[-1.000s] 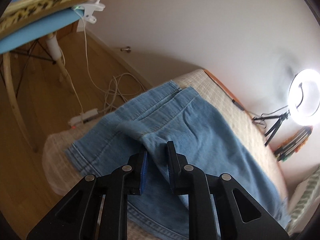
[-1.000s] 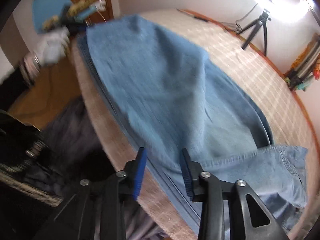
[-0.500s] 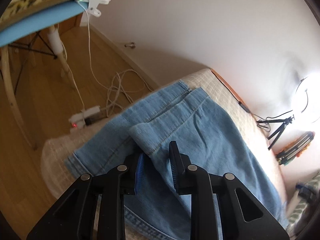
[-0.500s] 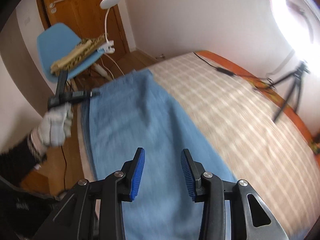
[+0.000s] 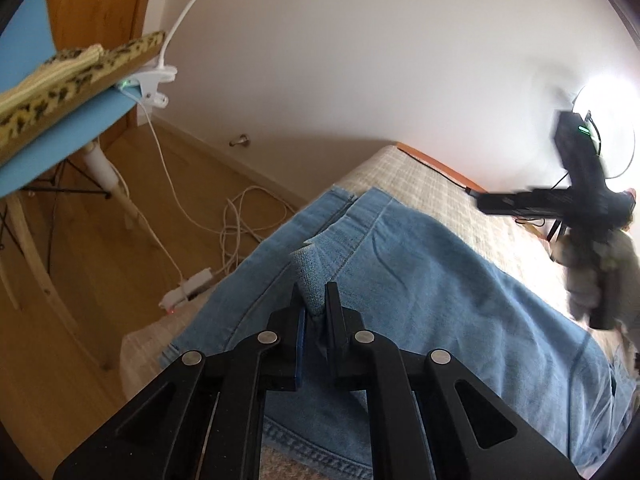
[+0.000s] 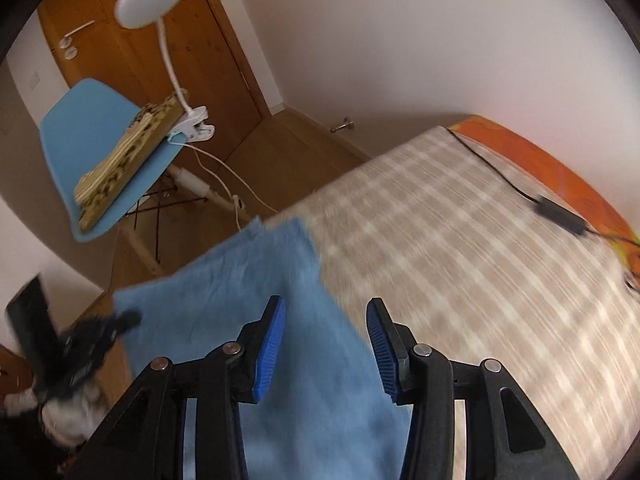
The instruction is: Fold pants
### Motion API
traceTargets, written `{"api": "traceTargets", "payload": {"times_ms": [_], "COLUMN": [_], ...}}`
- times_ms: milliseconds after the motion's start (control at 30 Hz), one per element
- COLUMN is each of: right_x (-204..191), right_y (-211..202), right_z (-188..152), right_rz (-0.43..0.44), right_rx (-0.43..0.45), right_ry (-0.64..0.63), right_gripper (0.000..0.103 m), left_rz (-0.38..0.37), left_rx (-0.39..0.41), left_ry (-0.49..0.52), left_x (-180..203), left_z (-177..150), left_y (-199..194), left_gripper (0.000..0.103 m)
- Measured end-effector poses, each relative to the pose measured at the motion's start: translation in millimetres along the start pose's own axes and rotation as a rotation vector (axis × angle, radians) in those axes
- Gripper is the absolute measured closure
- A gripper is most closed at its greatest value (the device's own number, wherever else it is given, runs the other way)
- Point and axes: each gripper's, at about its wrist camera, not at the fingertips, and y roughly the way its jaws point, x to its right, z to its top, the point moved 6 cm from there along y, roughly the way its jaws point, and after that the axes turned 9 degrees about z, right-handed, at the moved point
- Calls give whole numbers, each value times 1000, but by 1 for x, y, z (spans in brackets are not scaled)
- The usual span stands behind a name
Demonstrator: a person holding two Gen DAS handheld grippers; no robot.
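So far we have the jeans (image 5: 420, 280) lying on the bed (image 6: 460, 240), legs doubled. Our left gripper (image 5: 311, 300) pinches a fabric ridge; our right gripper (image 6: 326, 332) hangs wide, empty. Further folds remain, we judge.

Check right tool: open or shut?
Open. Right tool shows a wide gap between its blue pads, nothing gripped; jeans lie beneath.
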Motion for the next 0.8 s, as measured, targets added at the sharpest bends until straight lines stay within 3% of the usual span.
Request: {"api": "traceTargets", "payload": {"times_ms": [267, 567, 733, 800], "right_x": [-5, -10, -17, -20], "right_y": [75, 122, 123, 119], "right_z": [37, 43, 39, 38], "right_rz": [17, 20, 23, 10], "right_rx": [-62, -122, -124, -112], "right_ry": [-26, -66, -95, -113], "right_gripper": [59, 58, 96, 101], "left_rz": [-17, -16, -12, -20], "left_rx": [-56, -67, -58, -51], "left_ry": [-34, -53, -75, -102], "left_x": [-4, -6, -8, -11], "left_z": [-10, -15, -14, -12], "left_y": [13, 15, 14, 9], "left_gripper": [96, 96, 97, 97]}}
